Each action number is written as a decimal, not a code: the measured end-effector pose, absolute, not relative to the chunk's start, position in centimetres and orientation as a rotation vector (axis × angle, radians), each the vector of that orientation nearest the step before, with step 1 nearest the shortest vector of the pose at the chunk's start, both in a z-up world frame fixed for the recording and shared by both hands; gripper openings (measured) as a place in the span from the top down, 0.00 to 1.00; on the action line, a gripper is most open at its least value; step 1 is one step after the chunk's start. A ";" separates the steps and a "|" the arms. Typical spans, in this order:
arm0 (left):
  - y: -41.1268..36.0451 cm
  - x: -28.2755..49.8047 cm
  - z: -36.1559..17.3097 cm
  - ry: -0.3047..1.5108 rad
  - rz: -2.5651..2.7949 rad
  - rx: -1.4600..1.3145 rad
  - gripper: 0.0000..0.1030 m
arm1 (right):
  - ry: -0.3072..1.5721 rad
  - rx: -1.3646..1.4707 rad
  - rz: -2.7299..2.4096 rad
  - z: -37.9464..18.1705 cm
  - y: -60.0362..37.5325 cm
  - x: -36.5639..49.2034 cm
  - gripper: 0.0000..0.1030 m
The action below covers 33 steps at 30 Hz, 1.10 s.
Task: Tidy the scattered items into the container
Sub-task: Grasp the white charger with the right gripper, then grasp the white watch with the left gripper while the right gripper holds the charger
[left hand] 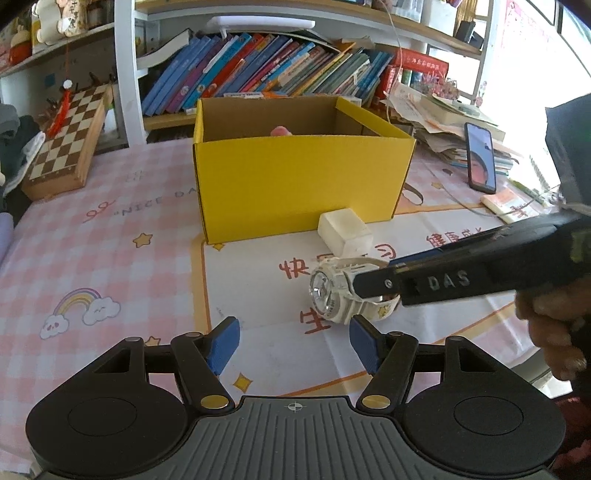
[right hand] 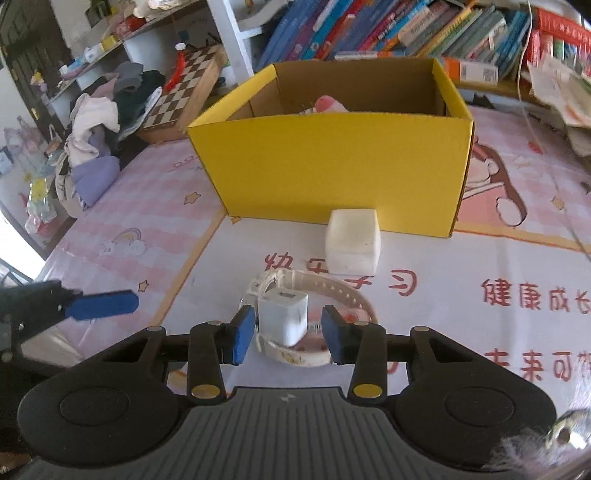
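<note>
Right wrist view: right claw (right hand: 288,334) apart, white charger (right hand: 283,317) on watch (right hand: 314,314) between pads. Left claw (left hand: 294,345) apart, off left. Yellow box (right hand: 332,173) ahead on pink counter (right hand: 147,221); bookshelf (right hand: 406,26) behind.

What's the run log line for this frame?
right gripper: open around charger on watch | left gripper: open, idle | white block: by yellow box | pink item inside

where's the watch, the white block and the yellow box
watch (left hand: 327,291), left wrist view, on its round face
white block (right hand: 352,242), right wrist view, on its front side
yellow box (right hand: 332,166), right wrist view, on its front wall
</note>
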<state>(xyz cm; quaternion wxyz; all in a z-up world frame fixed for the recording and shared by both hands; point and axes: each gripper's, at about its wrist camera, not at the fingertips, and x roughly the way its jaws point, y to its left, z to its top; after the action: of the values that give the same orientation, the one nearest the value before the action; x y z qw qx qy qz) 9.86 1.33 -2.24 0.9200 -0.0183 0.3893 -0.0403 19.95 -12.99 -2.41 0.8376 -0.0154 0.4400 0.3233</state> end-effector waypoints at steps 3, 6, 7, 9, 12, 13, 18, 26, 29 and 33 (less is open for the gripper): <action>1.2 10.0 -2.4 0.808 -0.093 -0.033 0.36 | 0.952 -0.010 0.695 -2.8 -12.7 20.7 0.63; 1.1 10.2 -2.5 0.809 -0.102 -0.033 0.36 | 0.953 0.000 0.724 -2.9 -12.3 21.0 0.63; 1.1 10.3 -2.5 0.808 -0.105 -0.035 0.36 | 0.955 -0.001 0.737 -2.9 -12.2 21.0 0.63; 1.1 10.6 -2.6 0.808 -0.108 -0.040 0.36 | 0.956 -0.008 0.759 -2.9 -12.0 21.0 0.70; 0.9 10.9 -2.7 0.809 -0.114 -0.046 0.36 | 0.954 -0.022 0.777 -2.9 -12.1 20.8 0.70; 0.8 11.0 -2.8 0.810 -0.117 -0.047 0.36 | 0.952 -0.027 0.777 -2.8 -12.1 20.8 0.70; 0.4 11.4 -2.9 0.809 -0.129 -0.052 0.36 | 0.897 -0.031 0.752 -1.9 -13.3 20.2 0.70; -0.3 12.5 -3.4 0.813 -0.135 -0.056 0.36 | 0.812 0.029 0.642 -0.9 -16.1 20.0 0.70; -0.7 13.1 -3.8 0.824 -0.137 -0.045 0.42 | 0.794 0.045 0.600 -0.7 -17.3 19.9 0.70; -1.2 14.0 -4.3 0.839 -0.141 -0.029 0.52 | 0.787 0.054 0.545 -0.7 -18.7 20.0 0.71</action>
<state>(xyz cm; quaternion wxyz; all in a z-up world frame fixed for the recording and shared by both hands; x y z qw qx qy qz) 13.95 -1.24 -4.31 0.9109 -0.0140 0.4068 -0.0683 19.98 -18.66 -0.69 0.8873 0.0262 0.3785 0.2621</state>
